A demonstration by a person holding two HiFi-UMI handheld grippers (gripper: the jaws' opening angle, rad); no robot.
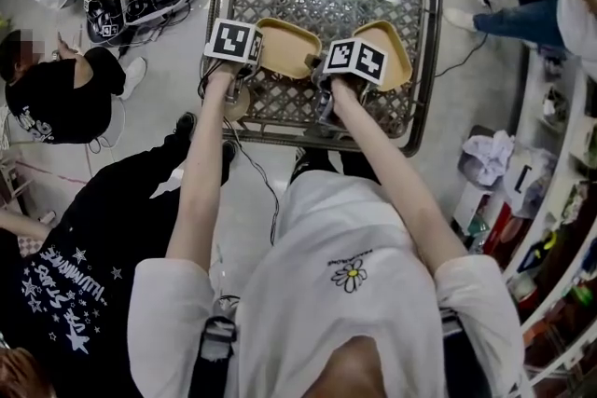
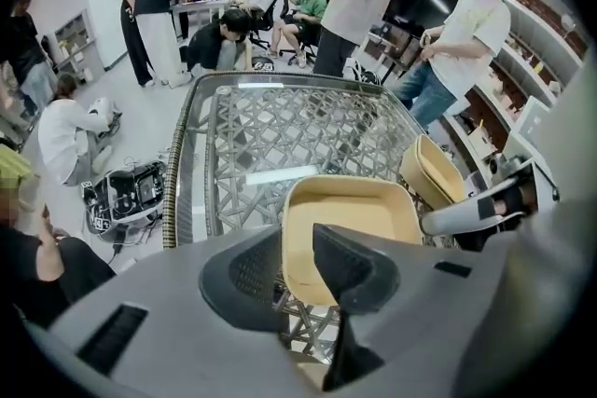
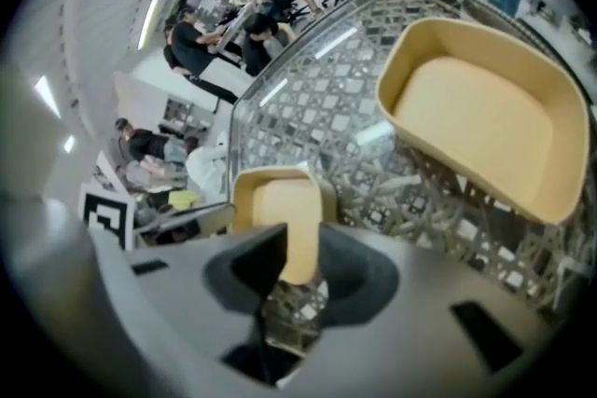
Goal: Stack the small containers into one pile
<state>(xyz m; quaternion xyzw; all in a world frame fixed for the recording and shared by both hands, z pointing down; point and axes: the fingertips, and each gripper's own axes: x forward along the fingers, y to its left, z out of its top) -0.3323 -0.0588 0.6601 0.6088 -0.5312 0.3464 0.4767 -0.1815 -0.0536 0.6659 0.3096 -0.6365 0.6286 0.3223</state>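
Woven table with a glass top carries two tan containers, both shallow with rounded corners. The first container rests on it in front of me. My left gripper is closing with the container's near wall between its jaws, and my right gripper is closing over its right wall. The second container stands tilted just beside the right gripper.

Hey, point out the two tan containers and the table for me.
left container [image 1: 291,47]: head view, its floor.
right container [image 1: 399,59]: head view, its inside, right of the marker cube.
table [image 1: 326,9]: head view, bare woven top.
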